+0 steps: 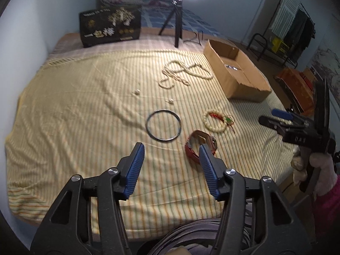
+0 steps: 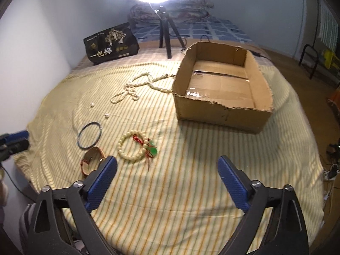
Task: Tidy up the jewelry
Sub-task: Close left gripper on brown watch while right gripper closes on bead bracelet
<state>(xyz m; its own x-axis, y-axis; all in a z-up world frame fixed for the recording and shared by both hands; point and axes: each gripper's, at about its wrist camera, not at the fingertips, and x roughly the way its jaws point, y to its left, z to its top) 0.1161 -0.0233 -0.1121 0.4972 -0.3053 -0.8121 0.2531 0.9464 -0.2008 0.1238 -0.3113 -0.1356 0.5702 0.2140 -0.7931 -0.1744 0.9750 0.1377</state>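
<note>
striped bedsheet (image 2: 191, 191) | cream bead bracelet (image 2: 136, 146), red cord, green pendant

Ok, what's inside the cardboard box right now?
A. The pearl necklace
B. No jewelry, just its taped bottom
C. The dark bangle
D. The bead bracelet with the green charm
B: in the right wrist view the cardboard box shows only its bare taped floor, while the pearl necklace, dark bangle and bead bracelet all lie on the striped cloth outside it.
</note>
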